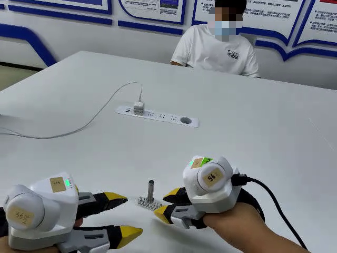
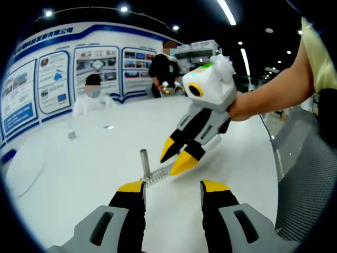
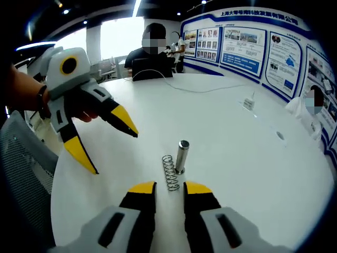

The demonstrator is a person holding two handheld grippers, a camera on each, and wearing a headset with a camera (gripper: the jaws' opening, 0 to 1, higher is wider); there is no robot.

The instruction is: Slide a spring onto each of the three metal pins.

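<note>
**A:** Your pin (image 1: 150, 190) stands upright on the table (image 1: 253, 137), close to the near edge. The spring (image 1: 148, 203) lies on its side at the pin's foot, between your two tools. I can't tell whether spring and pin touch. I count one pin and one spring here, not three.

**B:** Your left hand-held gripper (image 1: 134, 214) has its jaws wide apart and carries nothing. Your right hand-held gripper (image 1: 160, 204) shows a narrower gap and is also empty, with its tips just beside the spring's nearer end.

**A:** The pin worries me most. It looks free-standing, with nothing bracing it. If a jaw tip clips it while you reach for the spring, it will probably topple and roll.

**B:** The spring is thin and round. If you close on it off-centre, it may squirt out from between the jaws and skitter toward the near edge. If you squeeze too hard, you could crush the coils so they won't pass over the pin.

**A:** Threading has its own trap. If you bring the spring in tilted, its end coil is likely to catch on the pin's top rim and lever the pin over. Steady the shaft low with your left jaws and leave the top free.
</note>
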